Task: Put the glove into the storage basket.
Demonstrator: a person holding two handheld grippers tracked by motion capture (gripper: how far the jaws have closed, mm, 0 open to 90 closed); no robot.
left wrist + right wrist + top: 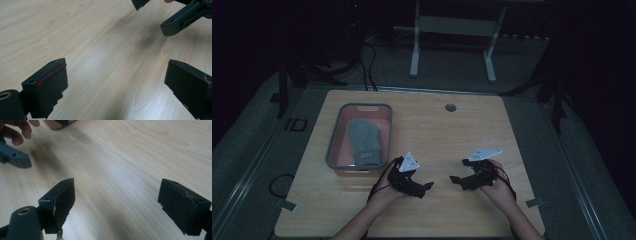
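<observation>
1. The left gripper hovers low over the counter, fingers wide, holding nothing.
2. The right gripper faces it, near, fingers wide.
3. A grey mitten lies in the bin, just beside the left gripper.

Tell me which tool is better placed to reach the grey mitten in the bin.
Probably left. The left tool sits nearer the bin holding the grey mitten; the right tool lies farther across the table. Both are open and hold nothing.
</observation>
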